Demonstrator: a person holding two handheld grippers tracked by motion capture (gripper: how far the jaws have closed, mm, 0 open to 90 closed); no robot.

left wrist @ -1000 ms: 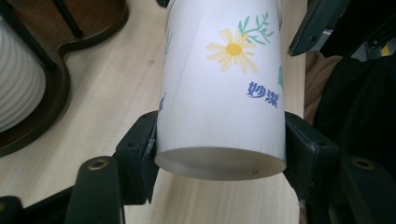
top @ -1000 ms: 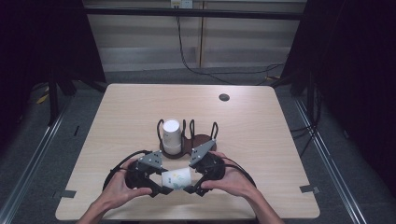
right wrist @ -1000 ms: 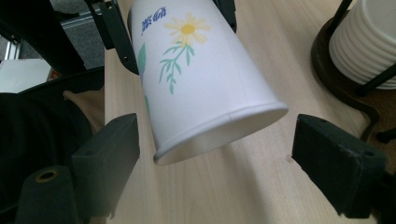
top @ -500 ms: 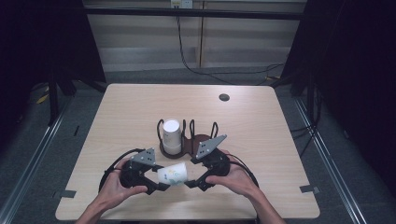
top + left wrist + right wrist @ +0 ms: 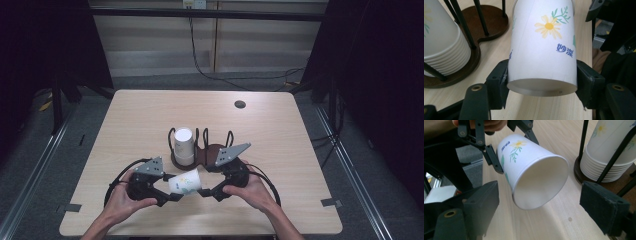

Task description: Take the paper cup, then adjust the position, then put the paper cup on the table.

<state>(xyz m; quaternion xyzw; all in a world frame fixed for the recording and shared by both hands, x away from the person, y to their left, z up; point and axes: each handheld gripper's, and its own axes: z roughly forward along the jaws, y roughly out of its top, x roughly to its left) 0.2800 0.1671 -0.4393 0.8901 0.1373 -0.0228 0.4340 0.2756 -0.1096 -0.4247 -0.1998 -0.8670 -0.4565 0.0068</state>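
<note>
Paper cup (image 5: 186, 182): held tilted above surface (image 5: 280, 130), just in front of wooden cup holder (image 5: 207, 154) with cup stack (image 5: 183, 145). My left gripper (image 5: 541, 85) clamped across cup near base. My right gripper (image 5: 549, 215) jaws apart, facing open rim, not touching. Cup light, thin-walled, crushes easily; grip lightly near rolled rim or base.

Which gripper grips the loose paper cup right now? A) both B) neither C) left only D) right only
C: the left gripper clamps the paper cup near its base, while the right gripper stands wide, pads off the rim.
</note>
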